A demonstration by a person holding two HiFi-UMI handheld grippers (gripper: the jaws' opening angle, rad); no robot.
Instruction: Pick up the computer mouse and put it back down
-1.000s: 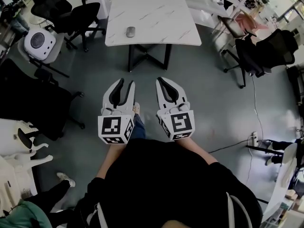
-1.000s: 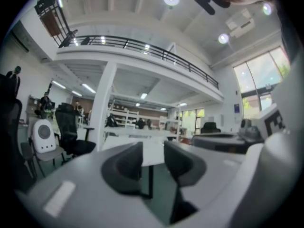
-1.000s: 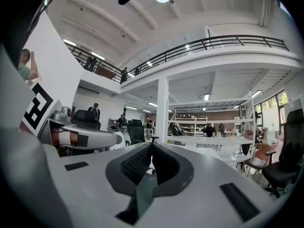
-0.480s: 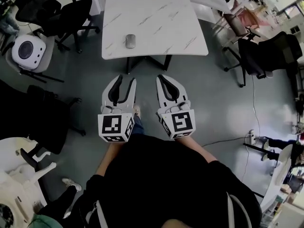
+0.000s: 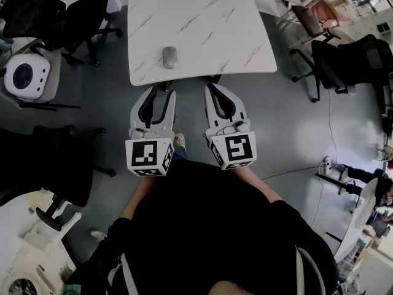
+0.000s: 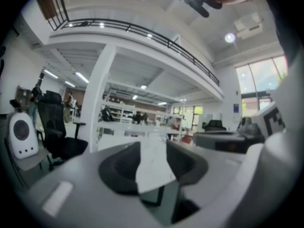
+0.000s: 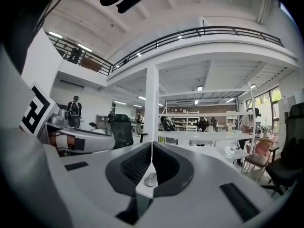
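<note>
The computer mouse (image 5: 169, 56) lay flat on the white, grey-veined table (image 5: 209, 23), towards its near-left corner and just inside the near edge. I noted it as a small oval body, plain grey with a dull sheen, its long axis running near to far. A faint darker mark showed at its far end. No cable could be made out. Nothing touched it.

Both grippers were held level and side by side, short of the table's near edge. The mouse sat beyond them, slightly to the far side of the left gripper (image 5: 163, 93). In the left gripper view its jaws stood apart, with only the table top visible through the gap. The right gripper (image 5: 211, 88) had its jaw tips meeting and nothing clamped. In the right gripper view the mouse appeared small and distant through the hollow below the tips.

Black office chairs (image 5: 344, 66) stood on the grey floor to either side of the table.
</note>
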